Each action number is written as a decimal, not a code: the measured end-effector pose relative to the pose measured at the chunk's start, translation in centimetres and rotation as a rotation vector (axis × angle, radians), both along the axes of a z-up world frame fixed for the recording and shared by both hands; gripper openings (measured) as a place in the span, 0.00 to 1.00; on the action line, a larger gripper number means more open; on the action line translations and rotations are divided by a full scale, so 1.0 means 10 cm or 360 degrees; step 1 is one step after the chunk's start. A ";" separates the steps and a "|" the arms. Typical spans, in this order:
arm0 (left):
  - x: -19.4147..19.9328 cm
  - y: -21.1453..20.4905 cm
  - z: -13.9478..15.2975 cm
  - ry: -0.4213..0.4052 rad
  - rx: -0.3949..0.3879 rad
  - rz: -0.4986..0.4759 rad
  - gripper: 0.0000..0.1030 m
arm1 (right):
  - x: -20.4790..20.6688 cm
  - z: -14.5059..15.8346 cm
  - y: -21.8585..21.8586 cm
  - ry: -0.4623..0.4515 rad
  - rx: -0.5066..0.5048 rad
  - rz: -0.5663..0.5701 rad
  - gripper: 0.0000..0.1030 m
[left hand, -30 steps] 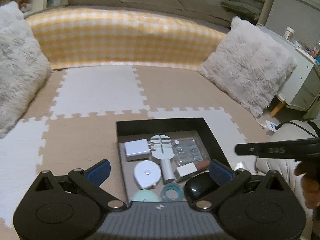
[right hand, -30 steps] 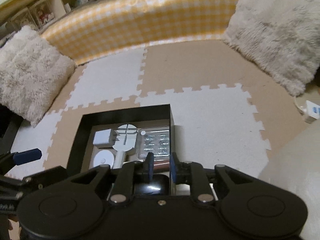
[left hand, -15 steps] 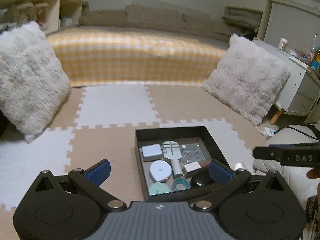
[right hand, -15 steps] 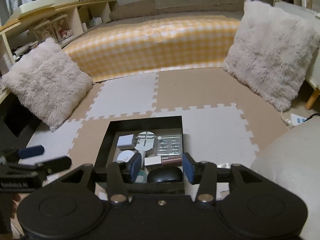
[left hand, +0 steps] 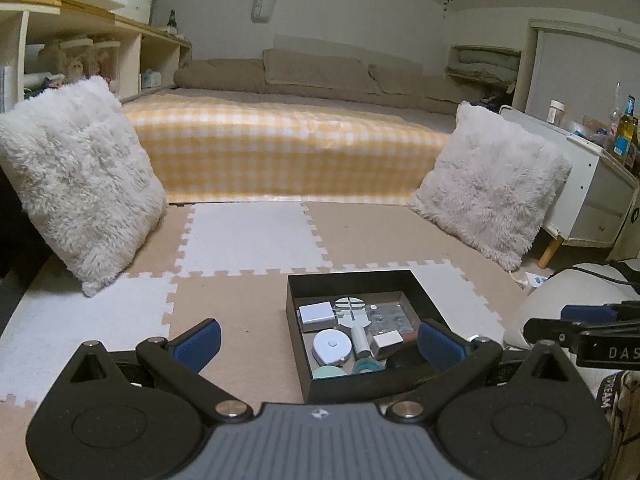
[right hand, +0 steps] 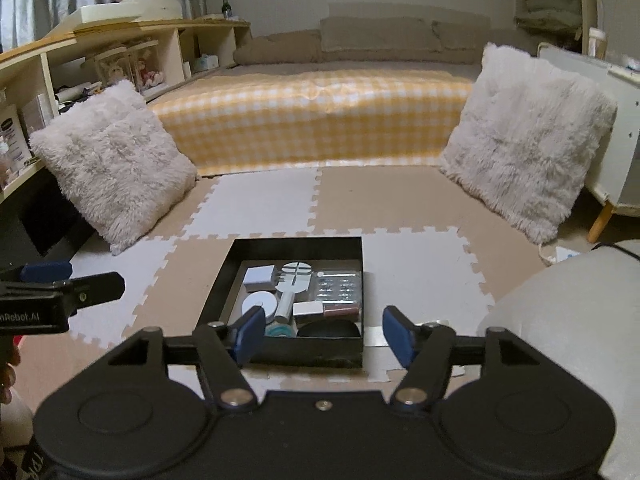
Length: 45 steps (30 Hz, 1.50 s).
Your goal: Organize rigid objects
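Observation:
A black box [left hand: 352, 277] stands on the foam floor mat and holds several small items: a white charger [left hand: 316, 316], a round white tape measure [left hand: 332, 346], a blister pack [left hand: 390, 316], a teal tape roll [left hand: 366, 366] and a black mouse [left hand: 404, 360]. My left gripper [left hand: 319, 342] hangs above and in front of the box, wide open and empty. My right gripper [right hand: 324, 332] is also raised in front of the box [right hand: 296, 242]; its jaws are opening with nothing between them. The mouse [right hand: 328, 328] lies at the box's near edge.
Two fluffy white pillows [left hand: 80, 184] [left hand: 488, 192] lean at left and right of a bed with a yellow checked cover [left hand: 288, 152]. A shelf unit [right hand: 100, 64] lines the left wall, a white cabinet [left hand: 600, 200] the right. A pale cushion [right hand: 568, 320] sits near right.
Both grippers have drawn back and up from the box, which now looks smaller and farther away. The right gripper's jaws have spread from nearly shut to apart. The left stays wide open.

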<state>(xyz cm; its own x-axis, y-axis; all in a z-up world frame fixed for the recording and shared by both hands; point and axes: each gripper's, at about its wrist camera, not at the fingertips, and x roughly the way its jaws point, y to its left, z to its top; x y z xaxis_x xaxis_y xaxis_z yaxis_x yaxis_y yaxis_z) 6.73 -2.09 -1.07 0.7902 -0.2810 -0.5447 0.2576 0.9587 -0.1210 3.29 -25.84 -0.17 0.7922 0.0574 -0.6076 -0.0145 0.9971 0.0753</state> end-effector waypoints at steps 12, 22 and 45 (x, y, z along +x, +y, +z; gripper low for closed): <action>-0.24 -0.02 -0.03 -0.0064 0.0091 0.0068 1.00 | -0.26 0.04 0.08 -0.0181 -0.0126 -0.0035 0.89; -0.33 0.02 -0.04 -0.0088 0.0089 0.0094 1.00 | -0.33 -0.01 0.08 -0.0222 -0.0146 -0.0080 1.00; -0.41 0.05 -0.04 -0.0108 0.0108 0.0131 1.00 | -0.35 -0.04 0.12 -0.0226 -0.0163 -0.0062 1.00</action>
<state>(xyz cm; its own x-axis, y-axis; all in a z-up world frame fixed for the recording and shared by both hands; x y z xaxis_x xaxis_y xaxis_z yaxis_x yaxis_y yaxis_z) 2.66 -1.61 -1.48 0.8447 -0.1777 -0.5049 0.1828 0.9823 -0.0399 -0.19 -24.68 -0.58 0.8710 -0.0316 -0.4903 0.0212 0.9994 -0.0268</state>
